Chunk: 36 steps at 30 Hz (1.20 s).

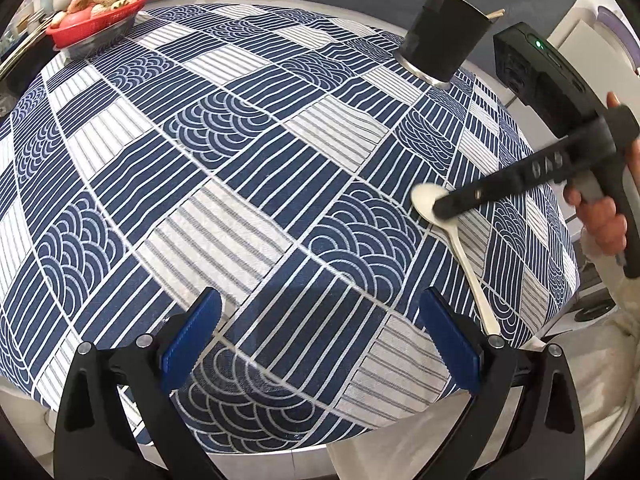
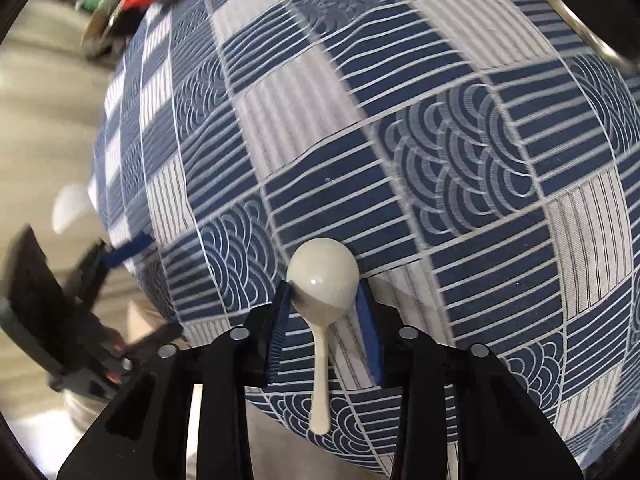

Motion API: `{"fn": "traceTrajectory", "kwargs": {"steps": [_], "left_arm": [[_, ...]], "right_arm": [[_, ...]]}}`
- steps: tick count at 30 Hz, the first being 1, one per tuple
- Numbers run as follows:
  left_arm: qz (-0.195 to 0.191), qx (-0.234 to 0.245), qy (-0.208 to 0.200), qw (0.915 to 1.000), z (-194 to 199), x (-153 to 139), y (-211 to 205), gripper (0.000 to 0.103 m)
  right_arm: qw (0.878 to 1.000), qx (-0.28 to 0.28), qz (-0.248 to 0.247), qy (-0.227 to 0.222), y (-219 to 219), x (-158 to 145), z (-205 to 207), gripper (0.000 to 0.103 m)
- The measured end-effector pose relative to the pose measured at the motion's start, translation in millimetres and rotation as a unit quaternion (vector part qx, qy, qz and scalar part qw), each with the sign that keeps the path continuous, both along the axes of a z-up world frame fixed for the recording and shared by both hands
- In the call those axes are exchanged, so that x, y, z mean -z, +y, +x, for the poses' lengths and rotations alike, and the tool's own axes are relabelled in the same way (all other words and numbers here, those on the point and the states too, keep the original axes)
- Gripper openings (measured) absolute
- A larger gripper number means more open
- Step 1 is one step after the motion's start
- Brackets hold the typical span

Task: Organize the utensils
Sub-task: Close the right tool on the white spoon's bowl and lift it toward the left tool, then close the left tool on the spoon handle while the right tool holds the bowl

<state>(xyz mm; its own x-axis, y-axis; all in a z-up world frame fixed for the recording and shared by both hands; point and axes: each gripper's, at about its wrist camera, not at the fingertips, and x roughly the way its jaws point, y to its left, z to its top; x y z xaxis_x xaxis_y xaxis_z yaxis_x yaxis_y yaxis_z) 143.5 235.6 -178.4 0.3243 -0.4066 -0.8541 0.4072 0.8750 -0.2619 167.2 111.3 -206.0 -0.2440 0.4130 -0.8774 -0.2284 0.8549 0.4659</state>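
Note:
A cream spoon (image 2: 322,280) lies on the blue and white patterned tablecloth (image 2: 460,168), its handle toward the near table edge. My right gripper (image 2: 325,292) has its blue pads on both sides of the spoon's bowl and looks closed on it. In the left wrist view the same spoon (image 1: 464,248) lies near the right edge with the right gripper (image 1: 440,208) on its bowl. My left gripper (image 1: 320,320) is open and empty above the cloth near the front edge. A black utensil holder (image 1: 444,36) with wooden sticks in it stands at the far right.
A red basket of fruit (image 1: 100,12) sits on a dark bowl at the far left corner. The table's right edge (image 1: 560,280) runs close to the spoon. The left gripper (image 2: 120,256) shows at the left of the right wrist view, off the table edge.

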Motion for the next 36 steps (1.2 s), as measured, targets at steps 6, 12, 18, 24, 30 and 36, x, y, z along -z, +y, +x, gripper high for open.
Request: {"fn": "traceTrajectory", "kwargs": {"steps": [6,12,18,24,30,36], "left_arm": [[-0.002,0.033,0.000,0.9995,6.5,-2.5,-29.0,0.097],[-0.011,0.067,0.003,0.9977,11.7,-4.2,-61.2,0.097],[-0.009,0.096,0.010,0.9953,16.8,-1.3,-91.9,0.097],[0.004,0.115,0.011,0.9933,18.1,4.0,-111.5,0.095],[0.003,0.102,0.024,0.9945,25.1,5.3,-103.1,0.038],[0.008,0.113,0.029,0.9932,27.2,2.7,-103.3,0.008]], "right_arm": [[0.991,0.076,0.097,0.044,-27.1,5.0,27.7,0.006],[0.986,0.106,0.123,0.037,-33.6,-7.3,39.7,0.003],[0.978,0.150,0.139,0.045,-51.9,-7.1,52.6,0.003],[0.967,0.190,0.160,0.062,-67.6,-5.9,58.6,0.003],[0.960,0.213,0.170,0.064,-85.5,-8.8,60.4,0.003],[0.956,0.216,0.187,0.064,-89.2,-13.1,59.8,0.003]]}}
